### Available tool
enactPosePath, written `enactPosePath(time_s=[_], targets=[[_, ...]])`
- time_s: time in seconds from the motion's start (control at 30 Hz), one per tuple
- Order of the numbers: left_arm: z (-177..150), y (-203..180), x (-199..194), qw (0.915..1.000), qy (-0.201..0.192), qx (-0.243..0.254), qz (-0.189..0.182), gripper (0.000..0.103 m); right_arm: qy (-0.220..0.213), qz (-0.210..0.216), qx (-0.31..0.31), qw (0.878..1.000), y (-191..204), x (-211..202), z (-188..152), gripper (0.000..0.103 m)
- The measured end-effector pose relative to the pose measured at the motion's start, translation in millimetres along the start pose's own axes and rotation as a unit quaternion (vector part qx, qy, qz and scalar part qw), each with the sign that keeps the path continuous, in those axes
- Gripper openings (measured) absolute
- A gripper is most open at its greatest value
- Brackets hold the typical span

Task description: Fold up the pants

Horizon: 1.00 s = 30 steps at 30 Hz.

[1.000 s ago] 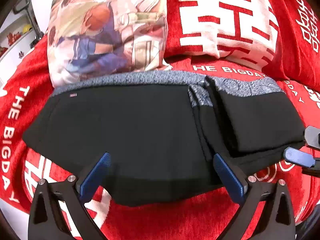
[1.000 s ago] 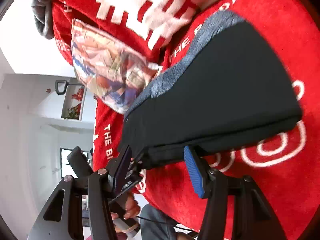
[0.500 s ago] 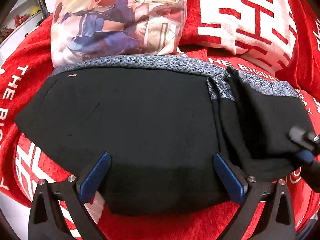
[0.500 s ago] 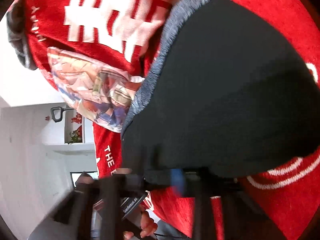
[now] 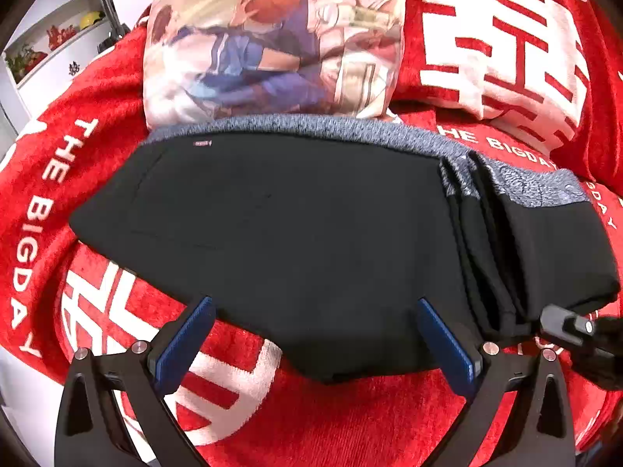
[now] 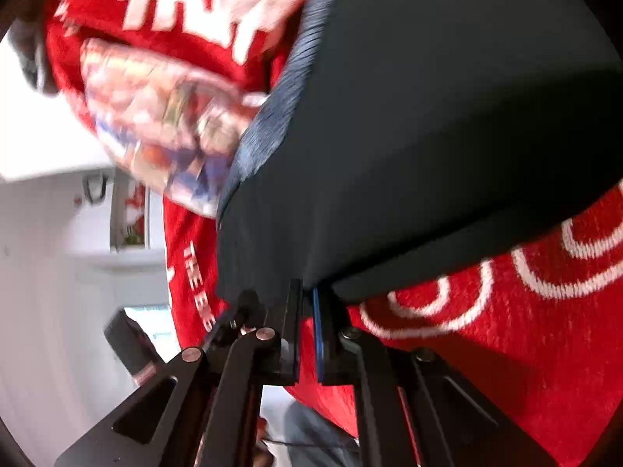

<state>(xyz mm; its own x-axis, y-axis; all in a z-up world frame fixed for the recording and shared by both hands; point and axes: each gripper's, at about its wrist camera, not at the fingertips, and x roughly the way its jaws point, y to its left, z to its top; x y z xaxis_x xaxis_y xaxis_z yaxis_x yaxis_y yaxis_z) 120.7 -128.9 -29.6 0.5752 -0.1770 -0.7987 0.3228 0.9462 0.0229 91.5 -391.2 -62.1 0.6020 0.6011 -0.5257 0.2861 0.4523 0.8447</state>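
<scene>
Black pants with a grey waistband lie partly folded on a red blanket; a folded layer is stacked at their right end. My left gripper is open, its blue pads straddling the near edge of the pants. My right gripper is shut on the near hem of the pants at their right end; it also shows in the left wrist view at the right edge.
A printed pillow leans behind the waistband. A red cushion with white characters stands at the back right. White shelves stand beyond the blanket's left edge.
My right gripper has closed on the hem of the pants at their right end. My left gripper has drawn back a little and stays open.
</scene>
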Motion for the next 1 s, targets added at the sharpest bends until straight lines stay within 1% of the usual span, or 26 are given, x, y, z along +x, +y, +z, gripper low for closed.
enactPosePath(time_s=[0.03,0.07,0.13,0.17,0.2,0.23,0.27,0.33,0.4,0.43,0.47,0.5,0.57,0.6,0.63,0.67,0.73,0.8,0.83,0.87,0.93,0.97,1.0], targets=[[3,-2,-3,1.0,-0.003,0.004,0.0,0.103,0.02,-0.01,-0.035,0.999,12,-4,-2,0.01],[7,-5,-6,0.9999,-0.008,0.009,0.0,0.103,0.029,-0.016,-0.06,0.998,19,-9,-4,0.012],[14,-11,-11,0.9998,-0.016,0.015,-0.003,0.103,0.028,-0.029,-0.121,0.992,36,-30,-6,0.019],[18,-15,-14,0.9997,-0.019,0.017,-0.007,0.103,0.014,-0.036,-0.146,0.989,42,-45,-5,0.032],[23,-21,-16,0.9995,-0.021,0.021,-0.011,0.103,-0.009,-0.046,-0.165,0.985,47,-60,-1,0.052],[28,-29,-17,0.9992,-0.024,0.027,-0.016,0.103,-0.054,-0.063,-0.18,0.98,49,-82,6,0.063],[32,-38,-19,0.9988,-0.029,0.035,-0.018,0.103,-0.084,-0.072,-0.183,0.977,47,-95,12,0.073],[38,-55,-20,0.9981,-0.031,0.05,-0.018,0.103,-0.135,-0.1,-0.162,0.972,34,-121,34,0.073],[43,-75,-19,0.9971,-0.03,0.064,-0.026,0.103,-0.164,-0.132,-0.131,0.969,15,-130,57,0.073],[44,-83,-19,0.9967,-0.029,0.07,-0.031,0.103,-0.17,-0.141,-0.119,0.968,4,-130,68,0.072],[46,-94,-18,0.996,-0.027,0.077,-0.037,0.103,-0.167,-0.14,-0.112,0.97,-6,-127,79,0.068],[47,-103,-18,0.9953,-0.026,0.084,-0.041,0.103,-0.161,-0.138,-0.106,0.971,-13,-124,88,0.06],[49,-117,-18,0.9939,-0.023,0.094,-0.053,0.103,-0.136,-0.125,-0.087,0.979,-32,-109,106,0.055],[51,-128,-17,0.9927,-0.019,0.101,-0.063,0.103,-0.124,-0.116,-0.077,0.982,-40,-101,110,0.049],[53,-135,-16,0.9918,-0.018,0.106,-0.068,0.103,-0.112,-0.103,-0.064,0.986,-48,-92,115,0.047],[54,-142,-14,0.9908,-0.018,0.113,-0.072,0.103,-0.104,-0.093,-0.047,0.989,-56,-85,117,0.041],[57,-157,-6,0.9889,-0.016,0.13,-0.071,0.103,-0.111,-0.096,-0.039,0.988,-56,-81,113,0.039],[57,-163,6,0.9884,-0.01,0.141,-0.056,0.103,-0.113,-0.101,-0.054,0.987,-43,-82,103,0.039],[55,-162,14,0.989,-0.005,0.141,-0.043,0.103,-0.113,-0.111,-0.068,0.985,-36,-82,100,0.039],[54,-159,23,0.9899,0.008,0.138,-0.032,0.103,-0.114,-0.134,-0.081,0.981,-30,-80,97,0.039],[50,-150,35,0.991,0.031,0.126,-0.032,0.103,-0.117,-0.182,-0.105,0.971,-23,-74,96,0.039],[47,-145,39,0.9918,0.039,0.117,-0.035,0.103,-0.12,-0.206,-0.121,0.964,-21,-69,95,0.041],[45,-139,40,0.9925,0.046,0.106,-0.04,0.103,-0.125,-0.229,-0.138,0.955,-20,-65,92,0.046]])
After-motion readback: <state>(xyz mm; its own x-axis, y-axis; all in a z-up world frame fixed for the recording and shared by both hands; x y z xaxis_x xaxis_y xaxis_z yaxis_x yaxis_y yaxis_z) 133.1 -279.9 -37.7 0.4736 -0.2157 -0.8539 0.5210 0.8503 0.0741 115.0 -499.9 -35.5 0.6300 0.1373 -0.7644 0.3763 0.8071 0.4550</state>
